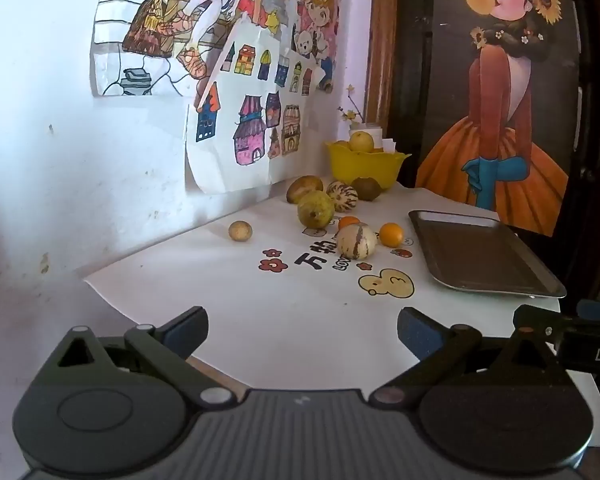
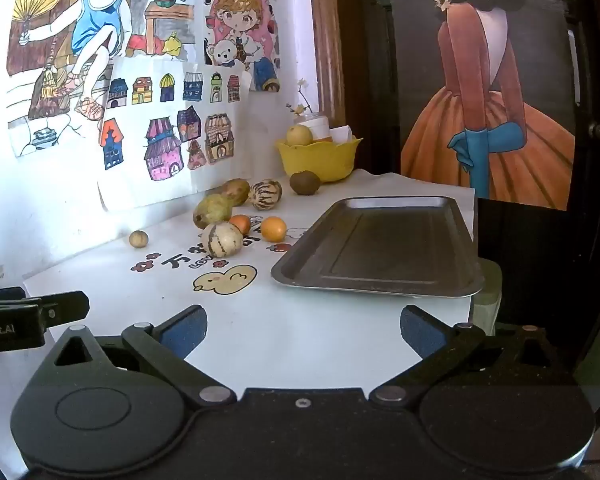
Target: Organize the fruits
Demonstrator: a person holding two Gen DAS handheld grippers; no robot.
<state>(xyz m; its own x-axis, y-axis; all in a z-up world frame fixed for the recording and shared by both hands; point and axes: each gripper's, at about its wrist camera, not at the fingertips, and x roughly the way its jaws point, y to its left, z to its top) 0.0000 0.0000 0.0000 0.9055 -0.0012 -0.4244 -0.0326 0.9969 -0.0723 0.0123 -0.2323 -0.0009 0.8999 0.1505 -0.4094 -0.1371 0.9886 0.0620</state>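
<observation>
Several fruits lie loose on the white table: a striped melon point(image 1: 356, 241) point(image 2: 222, 239), a green pear point(image 1: 315, 209) point(image 2: 212, 210), two small oranges point(image 1: 391, 234) point(image 2: 273, 229), a small round brown fruit point(image 1: 240, 231) point(image 2: 138, 239), a second striped melon point(image 1: 341, 196) point(image 2: 265, 195) and a kiwi point(image 1: 366, 189) point(image 2: 305, 182). An empty metal tray point(image 1: 480, 256) point(image 2: 380, 248) lies to their right. My left gripper point(image 1: 302, 330) is open and empty, near the table's front edge. My right gripper point(image 2: 303, 328) is open and empty, in front of the tray.
A yellow bowl point(image 1: 364, 166) point(image 2: 320, 158) holding a yellow fruit stands at the back by the wall. Drawings hang on the wall to the left point(image 1: 240, 120). A dark panel with a painted girl point(image 1: 500, 120) stands behind the tray. The table's edge drops off at the right.
</observation>
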